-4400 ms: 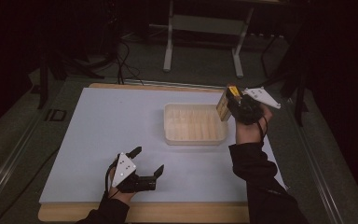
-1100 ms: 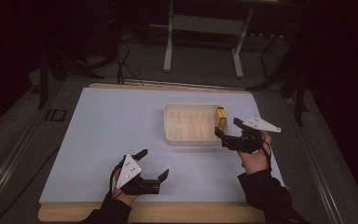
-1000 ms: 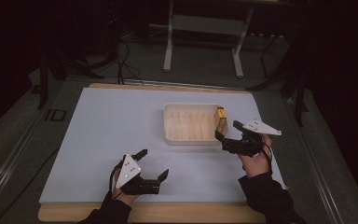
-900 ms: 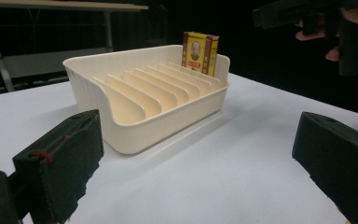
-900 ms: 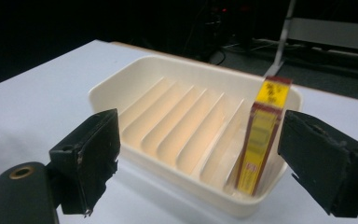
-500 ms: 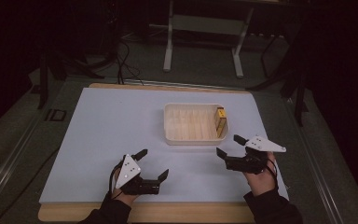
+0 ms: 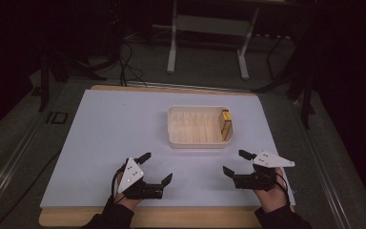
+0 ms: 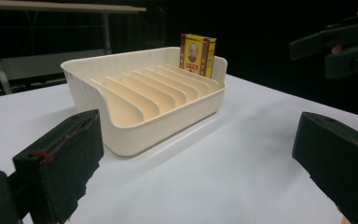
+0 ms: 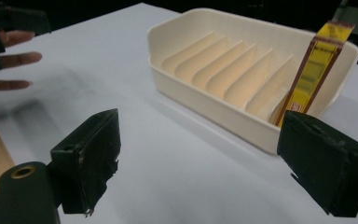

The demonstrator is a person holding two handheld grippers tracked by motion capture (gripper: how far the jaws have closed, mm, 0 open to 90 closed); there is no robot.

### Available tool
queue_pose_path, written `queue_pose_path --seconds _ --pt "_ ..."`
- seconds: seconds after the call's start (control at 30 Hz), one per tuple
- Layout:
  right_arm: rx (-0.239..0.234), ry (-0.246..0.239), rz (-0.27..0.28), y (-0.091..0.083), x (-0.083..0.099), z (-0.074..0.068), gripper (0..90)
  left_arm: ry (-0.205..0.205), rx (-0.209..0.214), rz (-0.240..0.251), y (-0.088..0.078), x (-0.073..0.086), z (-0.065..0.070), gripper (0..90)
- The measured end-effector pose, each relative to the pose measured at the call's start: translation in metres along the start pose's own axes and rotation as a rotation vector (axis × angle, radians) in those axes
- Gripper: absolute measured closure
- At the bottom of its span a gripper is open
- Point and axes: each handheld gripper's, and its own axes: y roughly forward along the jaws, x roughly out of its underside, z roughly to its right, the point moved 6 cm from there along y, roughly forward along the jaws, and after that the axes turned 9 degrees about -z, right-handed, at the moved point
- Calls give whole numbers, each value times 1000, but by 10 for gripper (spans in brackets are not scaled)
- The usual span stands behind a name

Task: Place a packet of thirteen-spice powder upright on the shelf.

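Note:
A cream slotted tray [image 7: 171,125] sits on the white table top, right of centre. A yellow box [image 7: 225,125] stands upright in its rightmost slot, free of both grippers. My left gripper [image 7: 156,167] rests open near the front edge, left of the tray, with nothing between its jaws. My right gripper [image 7: 234,162] is open and empty in front of the tray's right end. The left gripper view looks between the open left gripper [image 8: 196,172] at the tray [image 8: 144,126] and box [image 8: 198,54]. The right gripper view shows the right gripper [image 9: 207,161], the tray [image 9: 205,105] and the box [image 9: 314,70].
The white sheet [image 7: 100,133] covers a wooden board whose edge shows at the front. Dark floor, cables and a metal stand [image 7: 207,28] lie beyond the table. The other gripper [image 8: 349,44] appears at the upper right of the left gripper view; a hand [image 9: 9,60] at the right gripper view's left.
My right gripper, which earlier held the box over the tray's right end, has let it go in the tray and drawn back toward the front edge. The left gripper stayed put.

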Motion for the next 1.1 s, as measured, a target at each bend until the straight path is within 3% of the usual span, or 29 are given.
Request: queue_pose_path --seconds 0.47,0.6,0.77,1.1 --pt "12 56 -45 -13 24 11 132 5 19 -3 0 0 2 30" --pt "29 45 -43 -16 28 14 132 7 34 -5 1 0 3 30" --pt "15 31 -42 -18 33 16 132 14 63 -7 1 1 6 30" --pt "14 15 -42 -16 34 15 133 18 79 -14 3 1 8 30"
